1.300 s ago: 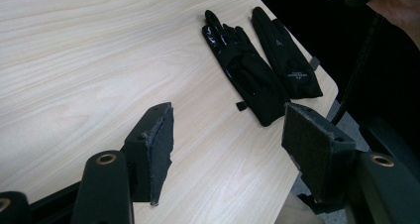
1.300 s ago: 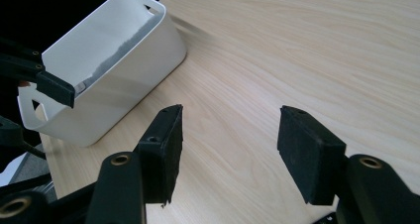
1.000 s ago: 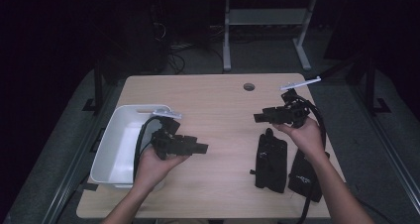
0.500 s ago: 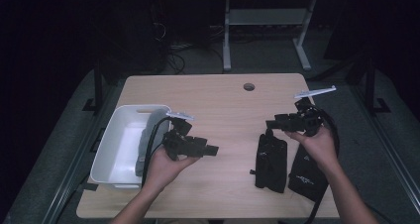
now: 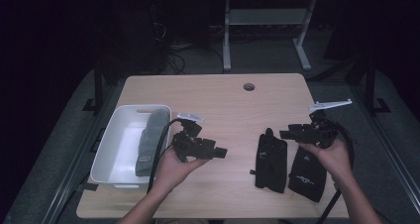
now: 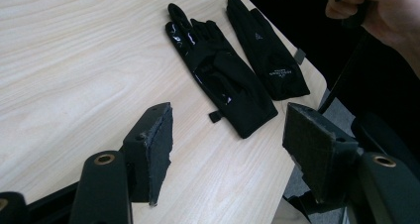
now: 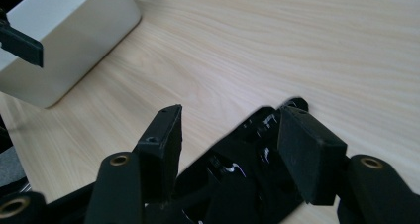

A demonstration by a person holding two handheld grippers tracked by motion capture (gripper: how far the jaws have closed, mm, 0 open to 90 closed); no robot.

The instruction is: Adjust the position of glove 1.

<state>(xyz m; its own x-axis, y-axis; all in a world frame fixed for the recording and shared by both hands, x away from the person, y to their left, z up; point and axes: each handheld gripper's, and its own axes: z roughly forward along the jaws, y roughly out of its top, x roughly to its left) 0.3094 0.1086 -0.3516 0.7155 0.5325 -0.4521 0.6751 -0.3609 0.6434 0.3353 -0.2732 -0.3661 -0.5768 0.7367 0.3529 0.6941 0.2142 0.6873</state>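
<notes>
Two black gloves are lying flat on the right part of the bench [image 5: 223, 100], side by side and just touching along their length. The left glove [image 5: 270, 159] is showing a glossy palm, with its fingers pointing away from the person; in the left gripper view this same glove [image 6: 218, 70] is sitting beyond the jaws, with a small tab sticking out at its cuff. The right glove [image 5: 307, 173] is lying nearer the bench's right edge, and a small pale logo is showing on it; in the left gripper view it [image 6: 267, 50] is resting next to the bench's edge.

The right gripper [image 5: 288, 134] is hovering just above the fingertips of the left glove, with its jaws spread apart and grasping nothing. In the right gripper view the glossy glove [image 7: 247, 169] is lying below and between the two released jaws.

The left gripper [image 5: 218, 153] is hanging over bare wood near the middle of the bench, well apart from the gloves, with its jaws also released and empty.

A white bin [image 5: 111, 152] is standing at the left edge of the bench, just beside the left hand [image 5: 171, 169]. A grey sock [image 5: 150, 140] is lying inside the bin along its right wall.
</notes>
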